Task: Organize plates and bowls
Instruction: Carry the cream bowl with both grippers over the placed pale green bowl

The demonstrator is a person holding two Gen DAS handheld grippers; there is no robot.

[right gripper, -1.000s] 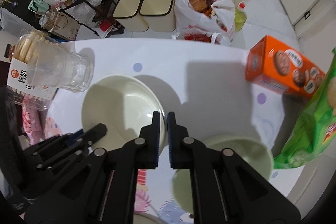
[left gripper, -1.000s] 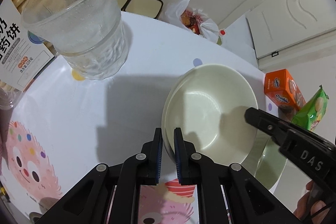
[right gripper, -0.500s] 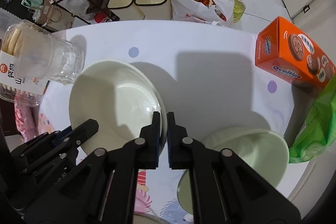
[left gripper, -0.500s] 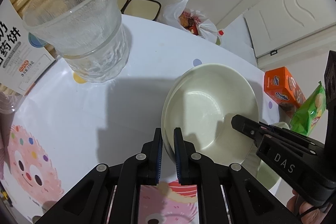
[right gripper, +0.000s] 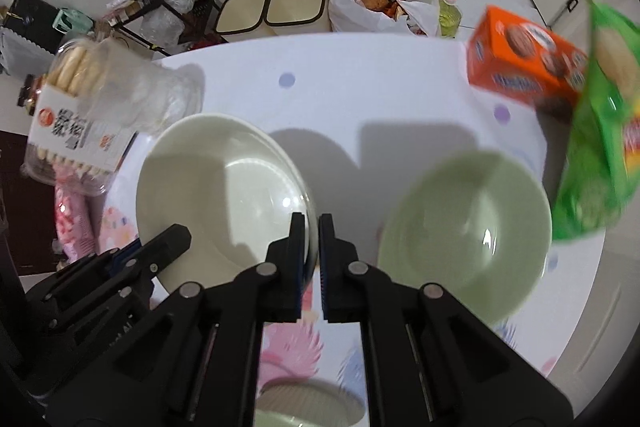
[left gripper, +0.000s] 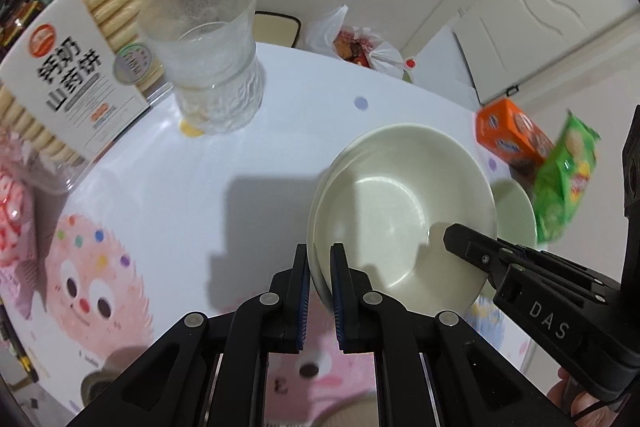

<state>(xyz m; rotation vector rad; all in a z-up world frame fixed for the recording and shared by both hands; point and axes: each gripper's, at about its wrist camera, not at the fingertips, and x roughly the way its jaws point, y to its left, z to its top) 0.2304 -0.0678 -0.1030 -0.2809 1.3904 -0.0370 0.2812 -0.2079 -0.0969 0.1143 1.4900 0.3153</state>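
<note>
A: Where is the stack of cream bowls [left gripper: 404,203]?

B: It hangs above the white table [left gripper: 280,131], pinched at two points of its rim. In the left wrist view the left gripper [left gripper: 319,269] clamps the rim at about 7 o'clock of the stack, one finger inside and one outside. In the right wrist view the right gripper [right gripper: 313,239] clamps the opposite rim, at about 4 o'clock of the stack [right gripper: 220,187].

A: And the pose of each tool?

B: Both point steeply downward at the table. The right gripper [left gripper: 480,259] enters the left view from 4 o'clock, with part of a hand [left gripper: 580,399] under it.

A: What lies around the stack?

B: A green bowl [right gripper: 464,231] sits on the table at 3 o'clock of the right gripper's tips, apart from the stack. An orange box [right gripper: 520,67] and a green snack bag [right gripper: 600,131] lie at 2 o'clock. A clear glass [left gripper: 208,51] and a biscuit pack [left gripper: 68,75] stand at 10 o'clock in the left view.
</note>
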